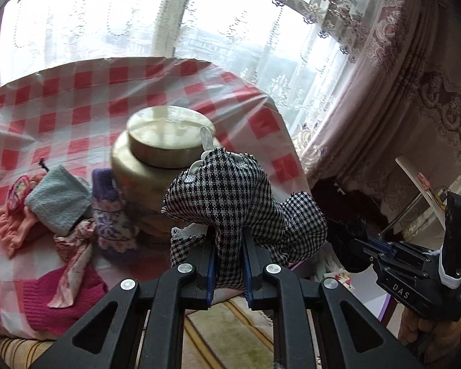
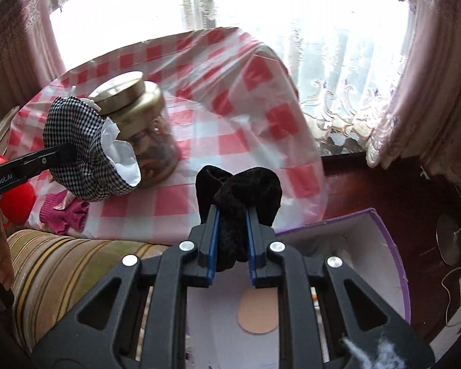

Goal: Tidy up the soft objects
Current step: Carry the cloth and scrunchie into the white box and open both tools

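Your left gripper (image 1: 229, 264) was pinching a houndstooth cloth (image 1: 239, 196) off the table's near right corner, and your right gripper (image 2: 233, 243) was clamped on a black velvet piece (image 2: 239, 193) above a purple-edged box (image 2: 393, 246) beside that corner. Beyond them, on the checked tablecloth (image 1: 76, 98), a gold-lidded jar (image 1: 156, 153) stood near the front edge. Left of the jar lay a pale blue towel (image 1: 57, 203), a purple patterned sock (image 1: 110, 212), a pink frilly item (image 1: 18, 227) and a magenta knit (image 1: 64, 301).
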